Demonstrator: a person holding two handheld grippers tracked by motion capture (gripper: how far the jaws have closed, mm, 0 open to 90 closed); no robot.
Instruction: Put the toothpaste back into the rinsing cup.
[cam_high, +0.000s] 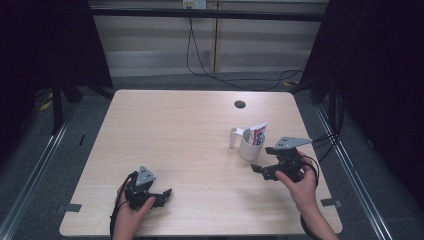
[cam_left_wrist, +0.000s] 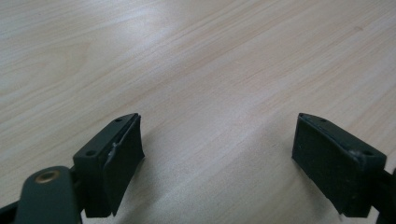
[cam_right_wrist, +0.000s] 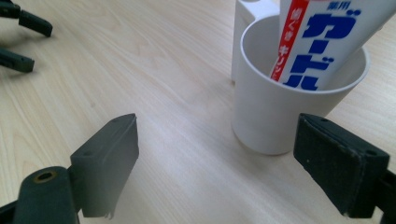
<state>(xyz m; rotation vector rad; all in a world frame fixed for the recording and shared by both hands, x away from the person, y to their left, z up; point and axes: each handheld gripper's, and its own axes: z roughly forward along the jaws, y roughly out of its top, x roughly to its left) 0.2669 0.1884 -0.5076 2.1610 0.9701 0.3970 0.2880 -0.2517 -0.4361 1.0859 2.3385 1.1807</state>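
White plastic cup (cam_high: 248, 146) with a side handle stands upright on the light wood bench (cam_high: 190, 130), a white toothpaste tube with red and blue print (cam_high: 258, 134) leaning inside it. Right gripper (cam_high: 256, 169) just beside the cup on the person's side, fingers (cam_right_wrist: 109, 161) released, nothing between. Left gripper (cam_high: 166, 194) well apart from the cup, low over bare bench, fingers (cam_left_wrist: 114, 161) released too.

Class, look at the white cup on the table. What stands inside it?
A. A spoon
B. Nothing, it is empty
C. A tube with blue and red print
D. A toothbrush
C. The tube with blue and red print stands tilted inside the white cup, its top end rising above the rim; the high view shows the same.
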